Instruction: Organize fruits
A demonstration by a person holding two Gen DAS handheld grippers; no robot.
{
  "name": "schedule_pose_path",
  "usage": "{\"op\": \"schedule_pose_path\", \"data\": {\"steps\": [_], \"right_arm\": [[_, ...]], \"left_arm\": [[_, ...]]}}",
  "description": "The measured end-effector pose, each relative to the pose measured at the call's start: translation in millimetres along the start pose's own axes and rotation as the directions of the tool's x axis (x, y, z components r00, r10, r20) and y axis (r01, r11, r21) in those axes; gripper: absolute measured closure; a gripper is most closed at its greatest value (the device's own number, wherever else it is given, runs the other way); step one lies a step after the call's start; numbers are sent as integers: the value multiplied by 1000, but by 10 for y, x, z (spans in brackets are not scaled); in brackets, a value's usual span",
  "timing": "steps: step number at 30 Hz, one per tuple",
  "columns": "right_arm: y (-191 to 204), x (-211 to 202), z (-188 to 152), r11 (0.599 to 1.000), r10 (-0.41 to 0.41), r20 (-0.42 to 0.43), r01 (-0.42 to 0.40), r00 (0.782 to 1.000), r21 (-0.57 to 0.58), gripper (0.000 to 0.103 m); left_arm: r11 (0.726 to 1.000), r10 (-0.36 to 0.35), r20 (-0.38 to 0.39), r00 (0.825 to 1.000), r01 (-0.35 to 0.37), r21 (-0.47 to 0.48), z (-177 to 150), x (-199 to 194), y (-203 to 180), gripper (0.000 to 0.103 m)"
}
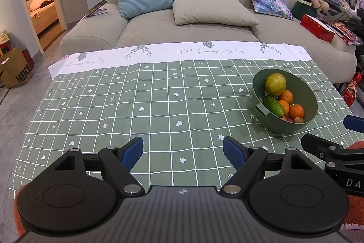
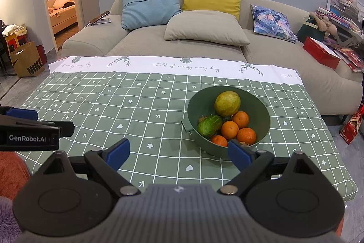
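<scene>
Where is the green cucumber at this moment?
The dark green cucumber lies inside the round green plastic bowl, on its left side in the right wrist view, below the large yellow-green fruit and beside the oranges.

Table [image 2: 318, 129] — checked green cloth [image 2: 136, 111], fruit bowl [image 2: 261, 126]

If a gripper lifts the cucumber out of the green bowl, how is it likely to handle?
The cucumber looks firm and rigid, so it should hold its shape between the pads. Its glossy, rounded skin may slip if gripped off centre. It leans on the oranges against the bowl wall, so lifting it could let them shift or roll slightly.
</scene>
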State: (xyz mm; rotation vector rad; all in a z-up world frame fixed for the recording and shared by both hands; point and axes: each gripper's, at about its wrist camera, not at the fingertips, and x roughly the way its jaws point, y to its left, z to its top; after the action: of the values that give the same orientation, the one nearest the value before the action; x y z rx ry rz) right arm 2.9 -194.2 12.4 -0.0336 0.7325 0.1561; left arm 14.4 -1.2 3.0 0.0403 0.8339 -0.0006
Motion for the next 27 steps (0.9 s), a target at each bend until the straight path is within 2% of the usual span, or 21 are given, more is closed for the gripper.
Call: {"op": "schedule_pose_path", "data": {"steps": [27], "right_arm": [[10,2,-2,1000,1,-2,-1,1000,-1,13]], "left_arm": [[1000,5,10,1000,-6,23,27,-27,-16,10]]}}
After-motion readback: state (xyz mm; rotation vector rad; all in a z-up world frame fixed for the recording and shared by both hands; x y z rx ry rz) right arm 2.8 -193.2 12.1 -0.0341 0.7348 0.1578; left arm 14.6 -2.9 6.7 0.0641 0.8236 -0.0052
